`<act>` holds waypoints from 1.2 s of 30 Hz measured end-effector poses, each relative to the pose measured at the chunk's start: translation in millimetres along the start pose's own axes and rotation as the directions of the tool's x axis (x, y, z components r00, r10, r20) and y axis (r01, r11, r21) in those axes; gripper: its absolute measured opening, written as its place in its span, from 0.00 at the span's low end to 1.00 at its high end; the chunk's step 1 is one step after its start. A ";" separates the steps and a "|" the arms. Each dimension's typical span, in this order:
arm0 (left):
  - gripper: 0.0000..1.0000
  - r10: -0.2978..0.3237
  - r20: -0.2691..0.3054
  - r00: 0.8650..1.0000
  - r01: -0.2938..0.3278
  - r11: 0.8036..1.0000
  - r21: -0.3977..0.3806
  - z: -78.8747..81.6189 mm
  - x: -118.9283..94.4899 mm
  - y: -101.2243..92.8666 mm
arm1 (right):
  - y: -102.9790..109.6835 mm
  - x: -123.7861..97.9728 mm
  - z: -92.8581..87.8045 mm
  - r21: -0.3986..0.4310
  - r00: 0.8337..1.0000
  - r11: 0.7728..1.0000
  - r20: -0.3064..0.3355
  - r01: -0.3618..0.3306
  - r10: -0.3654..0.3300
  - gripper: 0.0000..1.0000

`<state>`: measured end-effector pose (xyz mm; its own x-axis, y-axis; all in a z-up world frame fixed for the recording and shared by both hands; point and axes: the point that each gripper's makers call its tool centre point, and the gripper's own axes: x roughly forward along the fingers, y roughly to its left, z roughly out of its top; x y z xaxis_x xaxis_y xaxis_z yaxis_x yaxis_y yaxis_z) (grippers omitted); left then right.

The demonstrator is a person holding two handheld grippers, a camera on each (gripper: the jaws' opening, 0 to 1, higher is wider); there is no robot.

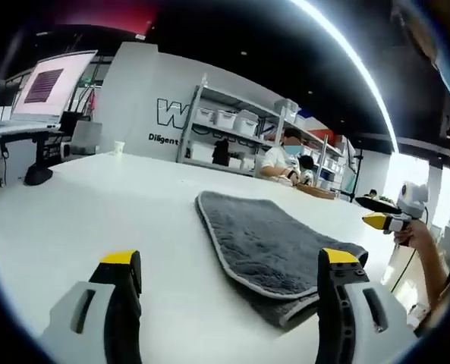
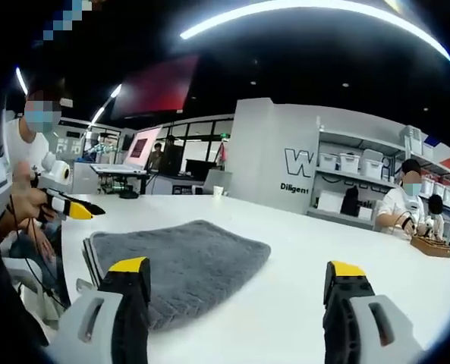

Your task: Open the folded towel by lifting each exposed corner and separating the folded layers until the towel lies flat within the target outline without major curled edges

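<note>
A grey folded towel (image 1: 262,243) with a pale hem lies on the white table (image 1: 95,212); its stacked layers show at the near corner. My left gripper (image 1: 232,284) stands open just short of that corner, its right jaw overlapping the towel's edge and nothing between the jaws. My right gripper (image 1: 388,221), held in a hand, hovers past the towel's right side. In the right gripper view the towel (image 2: 179,265) lies ahead and to the left, and my right gripper (image 2: 236,292) is open and empty. The left gripper (image 2: 69,205) shows at the left, beyond the towel.
A monitor on a stand (image 1: 54,83) sits at the table's far left, with a small cup (image 1: 118,146) near the far edge. Shelves with bins (image 1: 232,121) line the back wall. People sit at a far table (image 1: 285,159) with a wooden tray (image 2: 429,246).
</note>
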<state>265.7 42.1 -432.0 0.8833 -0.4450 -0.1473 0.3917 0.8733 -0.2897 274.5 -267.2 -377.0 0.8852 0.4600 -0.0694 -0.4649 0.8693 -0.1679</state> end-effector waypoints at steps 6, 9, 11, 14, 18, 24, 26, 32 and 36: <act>0.81 -0.040 0.002 0.999 0.040 0.997 -0.073 -4.4 3.1 -9.8 | 2.5 0.3 0.1 -0.004 1.000 1.000 0.000 -0.010 0.010 0.90; 0.70 -0.070 -0.027 0.997 0.067 0.993 -0.093 -9.9 3.7 -16.4 | 3.2 -0.4 0.1 -0.006 1.000 1.000 0.002 -0.014 0.014 0.88; 0.66 -0.114 -0.074 0.991 0.109 0.992 -0.069 -17.4 2.7 -23.5 | 3.4 -0.3 0.0 -0.007 1.000 1.000 0.002 -0.015 0.015 0.87; 0.66 -0.105 -0.106 0.989 0.100 0.994 -0.048 -24.1 6.1 -26.3 | 4.2 0.8 -1.1 -0.011 1.000 1.000 -0.004 -0.018 0.018 0.86; 0.59 -0.160 -0.144 0.977 0.145 0.984 -0.107 -35.6 8.4 -38.2 | 7.6 2.6 -2.6 -0.016 0.999 0.999 -0.014 -0.035 0.035 0.83; 0.51 -0.194 -0.158 0.968 0.170 0.974 -0.150 -43.8 7.1 -45.7 | 7.5 1.2 -3.2 -0.020 0.999 0.999 -0.014 -0.034 0.034 0.79; 0.50 -0.198 -0.156 0.968 0.174 0.973 -0.153 -43.2 7.1 -46.4 | 7.7 1.5 -3.5 -0.019 0.999 0.999 -0.015 -0.035 0.035 0.79; 0.44 -0.208 -0.116 0.971 0.189 0.969 -0.157 -35.1 13.7 -49.8 | 10.1 5.8 -5.2 -0.017 0.999 0.999 -0.022 -0.049 0.049 0.77; 0.38 -0.194 -0.089 0.977 0.178 0.971 -0.159 -31.6 18.8 -47.3 | 11.1 8.7 -4.5 -0.015 0.998 0.998 -0.021 -0.057 0.057 0.75</act>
<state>255.6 -13.8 -450.9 0.7643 -0.6217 -0.1715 0.4969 0.7372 -0.4579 277.1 -254.3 -383.9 0.8574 0.5048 -0.1000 -0.5146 0.8386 -0.1786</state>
